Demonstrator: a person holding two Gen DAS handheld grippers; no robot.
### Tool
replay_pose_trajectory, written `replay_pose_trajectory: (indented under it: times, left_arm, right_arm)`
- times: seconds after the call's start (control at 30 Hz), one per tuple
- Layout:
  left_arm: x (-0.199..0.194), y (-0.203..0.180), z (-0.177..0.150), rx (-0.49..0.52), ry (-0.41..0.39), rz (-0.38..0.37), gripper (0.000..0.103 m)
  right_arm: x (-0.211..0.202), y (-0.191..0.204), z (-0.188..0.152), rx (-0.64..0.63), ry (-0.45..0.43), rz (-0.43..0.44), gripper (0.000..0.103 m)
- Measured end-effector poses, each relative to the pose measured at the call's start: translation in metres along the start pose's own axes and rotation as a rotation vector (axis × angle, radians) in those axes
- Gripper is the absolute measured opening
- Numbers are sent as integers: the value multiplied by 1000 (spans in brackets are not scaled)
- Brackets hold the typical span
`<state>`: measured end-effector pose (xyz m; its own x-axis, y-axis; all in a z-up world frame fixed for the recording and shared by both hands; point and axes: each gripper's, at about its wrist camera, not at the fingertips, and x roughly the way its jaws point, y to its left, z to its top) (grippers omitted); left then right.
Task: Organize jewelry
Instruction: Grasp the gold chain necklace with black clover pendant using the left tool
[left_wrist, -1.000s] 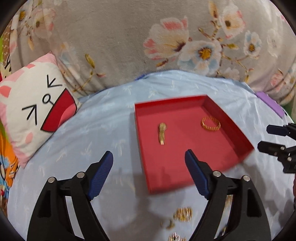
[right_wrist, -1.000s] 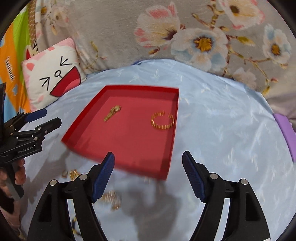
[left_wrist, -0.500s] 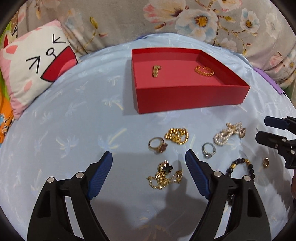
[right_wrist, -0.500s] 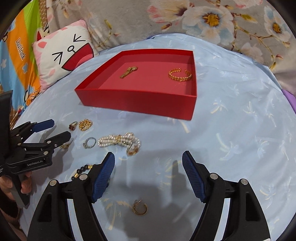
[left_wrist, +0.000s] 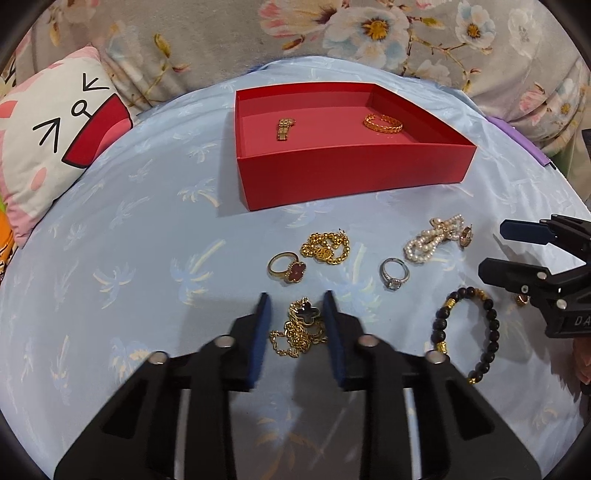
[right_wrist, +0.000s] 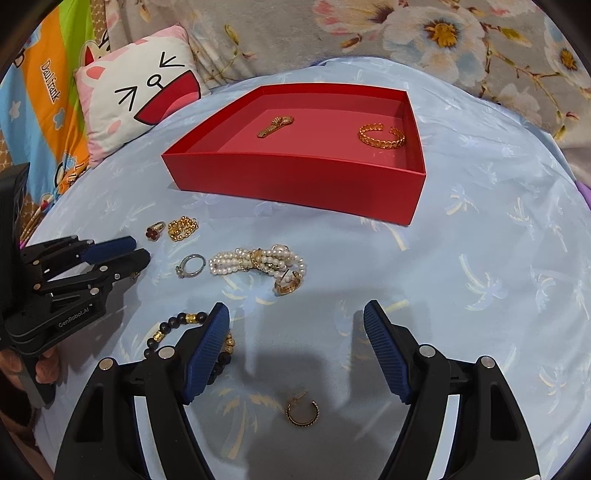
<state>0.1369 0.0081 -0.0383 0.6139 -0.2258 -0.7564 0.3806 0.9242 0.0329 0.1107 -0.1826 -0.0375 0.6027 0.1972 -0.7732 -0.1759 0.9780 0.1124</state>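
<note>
A red tray (left_wrist: 354, 175) holds a gold clasp piece (left_wrist: 283, 127) and a gold cuff (left_wrist: 383, 123). Loose jewelry lies on the blue cloth before it. My left gripper (left_wrist: 296, 301) straddles a gold chain necklace with a black clover (left_wrist: 298, 326), jaws narrowed on either side of it, still apart. My right gripper (right_wrist: 296, 314) is open and empty above a gold hoop earring (right_wrist: 303, 409). The tray also shows in the right wrist view (right_wrist: 295, 177).
A red clover ring (left_wrist: 286, 267), gold bracelet (left_wrist: 325, 249), silver ring (left_wrist: 394, 272), pearl bracelet (left_wrist: 434, 238) and black bead bracelet (left_wrist: 467, 332) lie nearby. A cat cushion (left_wrist: 48, 147) sits at the left. A floral blanket (left_wrist: 332, 37) rises behind.
Both cameras tilted down from the tray to the loose jewelry. My left gripper's jaws closed in around the clover necklace. The right gripper stays open.
</note>
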Motion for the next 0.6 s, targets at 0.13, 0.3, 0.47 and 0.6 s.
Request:
replay_pose_trajectory:
  times: [0.13, 0.3, 0.47, 0.6]
  left_arm:
    - [-2, 4, -1, -22, -3, -34, 15]
    - [-10, 5, -1, -34, -39, -48, 15]
    - [-16, 13, 0, -67, -69, -65, 15]
    - [-15, 18, 1, -85, -73, -62, 15]
  right_arm:
    - [1, -2, 5, 7, -4, 15, 73]
    - [4, 0, 21, -27, -10, 28, 72]
    - [15, 5, 37, -73, 1, 61, 71]
    - [31, 11, 42, -126, 31, 63, 67]
